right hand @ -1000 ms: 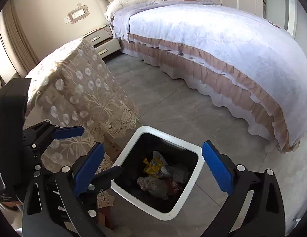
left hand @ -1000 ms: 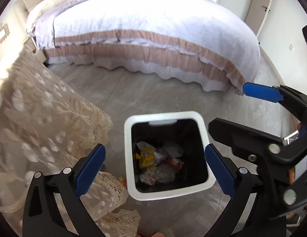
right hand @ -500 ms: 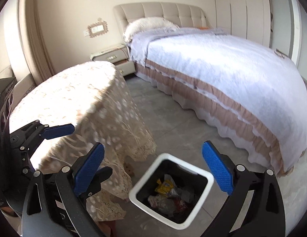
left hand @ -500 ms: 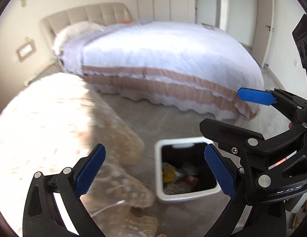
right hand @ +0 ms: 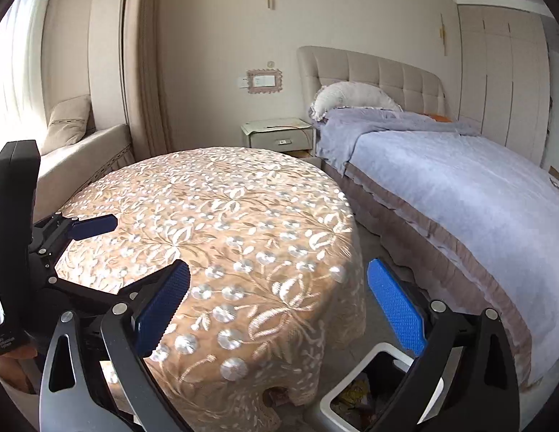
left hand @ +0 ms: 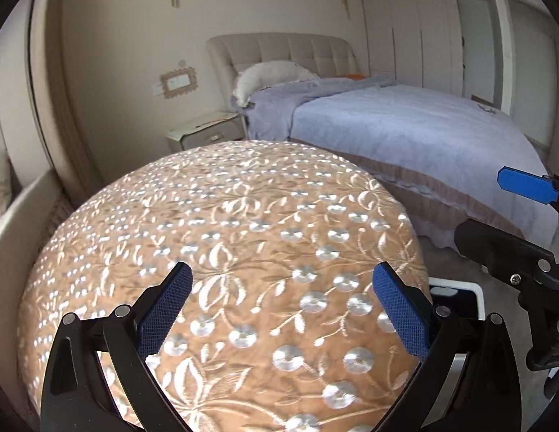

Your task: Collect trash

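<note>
Sitting on the floor (right hand: pixel 373 252) right against the draped side of the tabletop (right hand: pixel 222 216), the bin (right hand: pixel 378 354) was where trash could drop straight in from the edge. White rim, dark inside, with a yellow wrapper (right hand: pixel 351 394) and other scraps already in it; mostly cut off at the bottom of the right view, only its far corner (left hand: pixel 459 291) showing in the left.

Left hand-held gripper (left hand: pixel 283 306) hung over the lace cloth, jaws spread wide, nothing between the blue pads. Right hand-held gripper (right hand: pixel 279 306) was also wide and empty, above the gap between tabletop edge and bin. Both raised and aimed across the tabletop, which I read as scanning for more trash.

The cloth surface showed only its floral pattern; no loose trash visible on it. Bed (right hand: pixel 459 187) stood well apart to the right, nightstand (right hand: pixel 279 133) behind the tabletop, cushioned seat (right hand: pixel 81 151) at left.
</note>
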A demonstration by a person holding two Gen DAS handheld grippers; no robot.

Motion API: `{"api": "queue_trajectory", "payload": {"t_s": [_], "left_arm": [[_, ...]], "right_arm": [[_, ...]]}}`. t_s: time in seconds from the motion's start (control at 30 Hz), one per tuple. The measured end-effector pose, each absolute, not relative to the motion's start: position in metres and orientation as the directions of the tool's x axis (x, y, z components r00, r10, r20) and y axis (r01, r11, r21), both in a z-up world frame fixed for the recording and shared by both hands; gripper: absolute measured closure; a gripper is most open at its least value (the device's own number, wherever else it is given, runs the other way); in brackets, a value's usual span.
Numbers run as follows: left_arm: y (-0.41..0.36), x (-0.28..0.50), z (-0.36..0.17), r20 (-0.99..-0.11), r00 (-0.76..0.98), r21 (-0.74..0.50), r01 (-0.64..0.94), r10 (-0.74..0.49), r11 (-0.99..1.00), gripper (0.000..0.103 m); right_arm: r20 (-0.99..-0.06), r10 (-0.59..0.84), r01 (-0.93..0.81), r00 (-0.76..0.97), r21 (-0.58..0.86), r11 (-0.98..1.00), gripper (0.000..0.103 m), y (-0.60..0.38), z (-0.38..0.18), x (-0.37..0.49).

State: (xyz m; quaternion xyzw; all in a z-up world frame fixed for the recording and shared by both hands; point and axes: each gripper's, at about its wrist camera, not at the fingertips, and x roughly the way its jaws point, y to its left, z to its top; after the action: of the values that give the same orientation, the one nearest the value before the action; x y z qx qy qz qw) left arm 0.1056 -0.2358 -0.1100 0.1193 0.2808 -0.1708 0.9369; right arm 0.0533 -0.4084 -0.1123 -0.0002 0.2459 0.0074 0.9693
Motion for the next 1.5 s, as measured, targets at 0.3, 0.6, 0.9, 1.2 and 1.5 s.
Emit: {"api": "queue_trajectory", "payload": {"t_s": [0.3,0.6,0.9,1.2,1.5], "left_arm": [[-0.155,0.088,-0.095,-0.496,0.85,0.141,0.281,-0.178,0.949,0.004],[-0.109,0.072,-0.09,-0.452,0.883,0.089,0.183,-0.124,0.979,0.004],[-0.07,0.063,-0.088,-0.437,0.896,0.042,0.111,-0.082,0.993,0.004],[-0.046,0.055,-0.085,-0.426,0.902,0.0,0.081,-0.073,0.997,0.004],[-0.031,0.058,-0.088,-0.444,0.894,-0.04,0.055,-0.067,0.998,0.004]], "right_arm": [[-0.389,0.093,-0.107,0.916,-0.014,0.994,0.005,-0.328,-0.089,0.058],[-0.355,0.22,-0.248,0.909,-0.034,0.968,0.005,-0.267,-0.074,0.052],[-0.334,0.213,-0.271,0.918,-0.137,0.953,0.005,-0.226,-0.069,0.044],[-0.326,0.244,-0.309,0.914,-0.167,0.936,0.005,-0.205,-0.068,0.041],[-0.294,0.226,-0.288,0.929,-0.189,0.939,0.005,-0.199,-0.063,0.04]]}}
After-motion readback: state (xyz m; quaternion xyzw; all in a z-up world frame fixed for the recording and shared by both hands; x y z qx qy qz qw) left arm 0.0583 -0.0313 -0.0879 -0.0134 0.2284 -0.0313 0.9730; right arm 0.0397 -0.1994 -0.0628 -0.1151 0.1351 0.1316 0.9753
